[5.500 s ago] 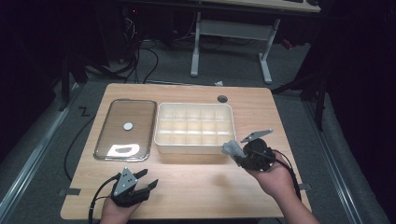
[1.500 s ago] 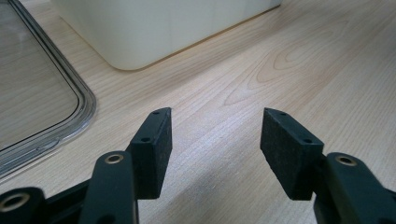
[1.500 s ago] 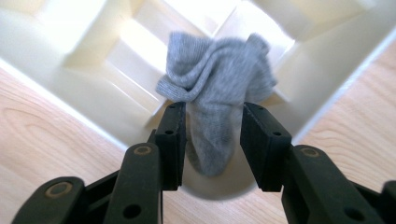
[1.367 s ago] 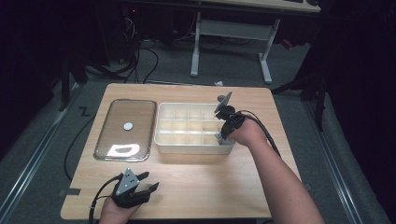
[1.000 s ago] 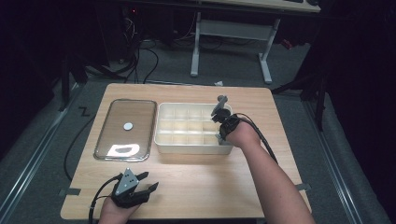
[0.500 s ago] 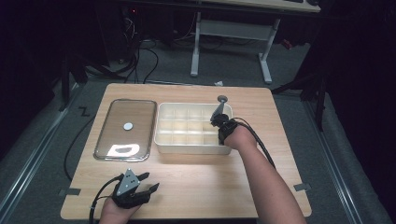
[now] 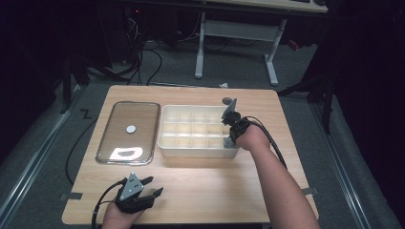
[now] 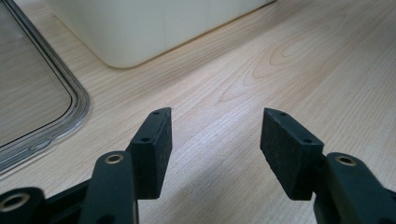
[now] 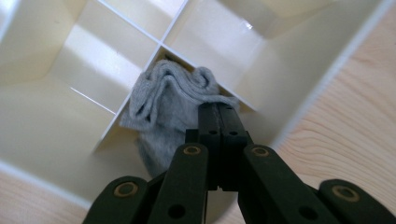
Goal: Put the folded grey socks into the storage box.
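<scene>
The right gripper [image 9: 218, 116], jaws pinched on a folded grey cloth [image 9: 168, 100], lowers it into the cream plastic divided box [image 7: 191, 149]; the left gripper [image 8: 215, 140] rests spread, near left. The cloth straddles a divider and may snag.

We see our right gripper [image 7: 229, 125] dipped into the right end of the cream divided bin [image 7: 197, 132], while our left gripper [image 7: 142, 192] rests near the table's [image 7: 267, 191] front edge, below the clear lid [image 7: 129, 131].
</scene>
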